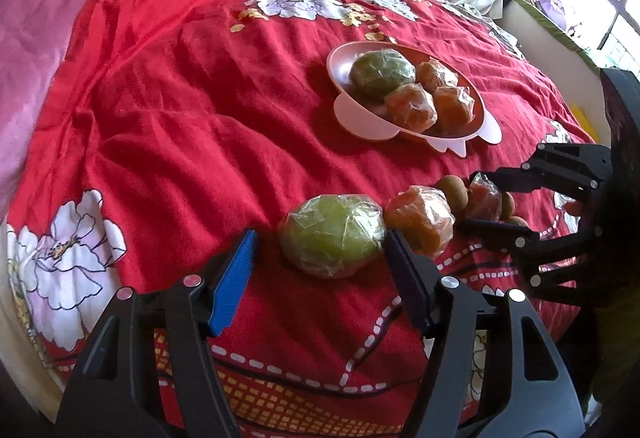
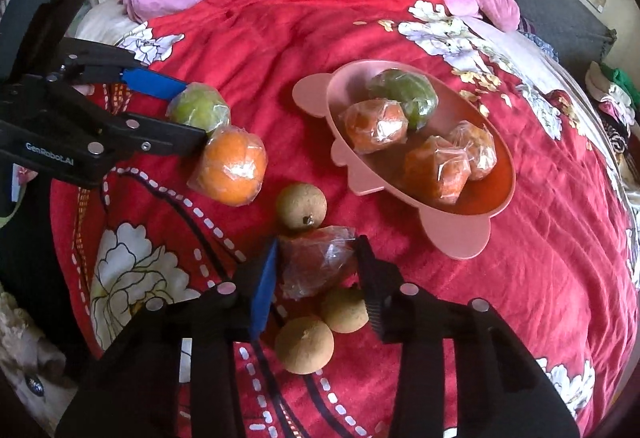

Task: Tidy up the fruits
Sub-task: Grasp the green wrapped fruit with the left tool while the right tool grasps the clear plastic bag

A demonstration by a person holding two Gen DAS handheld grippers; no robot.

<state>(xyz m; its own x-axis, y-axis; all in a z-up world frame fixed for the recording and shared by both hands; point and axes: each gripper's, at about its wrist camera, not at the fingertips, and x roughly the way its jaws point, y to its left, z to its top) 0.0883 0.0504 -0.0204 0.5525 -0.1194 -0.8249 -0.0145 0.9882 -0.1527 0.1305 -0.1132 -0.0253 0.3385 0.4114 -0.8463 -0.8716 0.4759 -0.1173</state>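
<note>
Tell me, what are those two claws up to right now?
Left gripper open around green wrapped fruit. Right gripper closing on red wrapped fruit. Pink bowl holds four. Brown fruits crowd the right.

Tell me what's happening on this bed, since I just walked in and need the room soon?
A person with a gripper in each hand is sorting wrapped fruit into a pink bowl on the red quilt. The right gripper straddles a wrapped red fruit; the left gripper brackets a wrapped green fruit. Neither fruit is lifted. Four wrapped fruits sit in the bowl; a wrapped orange and three brown fruits remain outside.
</note>
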